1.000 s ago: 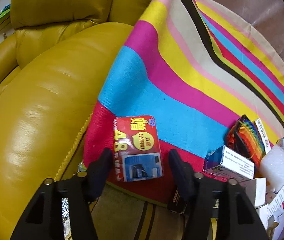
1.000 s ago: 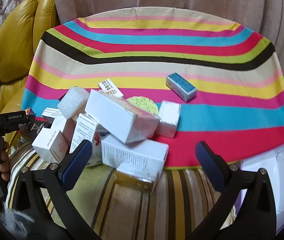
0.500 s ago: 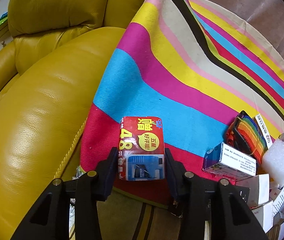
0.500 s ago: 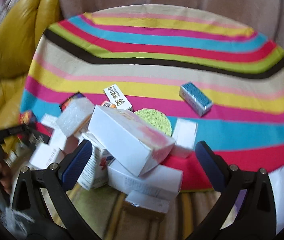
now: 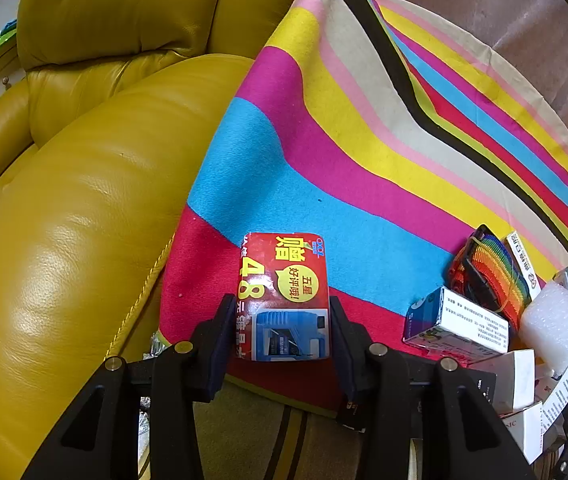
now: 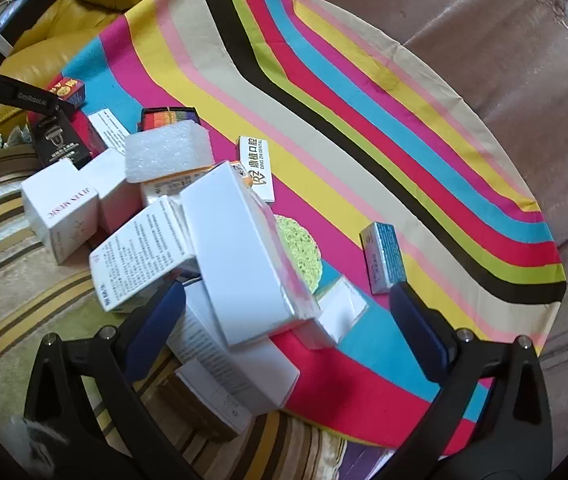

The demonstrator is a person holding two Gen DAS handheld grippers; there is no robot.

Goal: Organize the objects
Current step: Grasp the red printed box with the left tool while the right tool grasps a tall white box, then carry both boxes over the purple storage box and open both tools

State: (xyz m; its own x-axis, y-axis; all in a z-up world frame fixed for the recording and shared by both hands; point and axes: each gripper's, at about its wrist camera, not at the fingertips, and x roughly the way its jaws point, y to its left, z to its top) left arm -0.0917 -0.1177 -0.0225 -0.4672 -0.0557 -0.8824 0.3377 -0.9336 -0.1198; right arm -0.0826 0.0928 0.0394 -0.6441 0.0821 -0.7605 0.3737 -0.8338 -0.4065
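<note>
1. The left gripper (image 5: 282,330) is closed on the red box (image 5: 284,296): both pads press the box's sides at its near end.
2. The red box lies flat on the striped cloth (image 5: 324,152), on the red band at the cloth's near left corner, just beside the yellow sofa (image 5: 76,220).
3. To its right, apart from it, sit a blue-and-white box (image 5: 458,326), a rainbow strap (image 5: 492,276) and a foam block (image 5: 556,320), with more white boxes crowded at the frame's edge.
4. The right gripper (image 6: 288,316) stands wide open, holding nothing; its blue pads hang either side of the pile without touching it.
5. Between those pads lies a long white box (image 6: 244,256), tilted on top of other white boxes (image 6: 144,248).
6. A green sponge (image 6: 300,252) shows partly behind the long box.
7. A small blue box (image 6: 384,258) lies alone on the cloth, right of the pile.
8. A white card box (image 6: 258,168) rests beyond the heap, near the foam.
9. In the right view's upper left corner, the left gripper appears with the red box.
</note>
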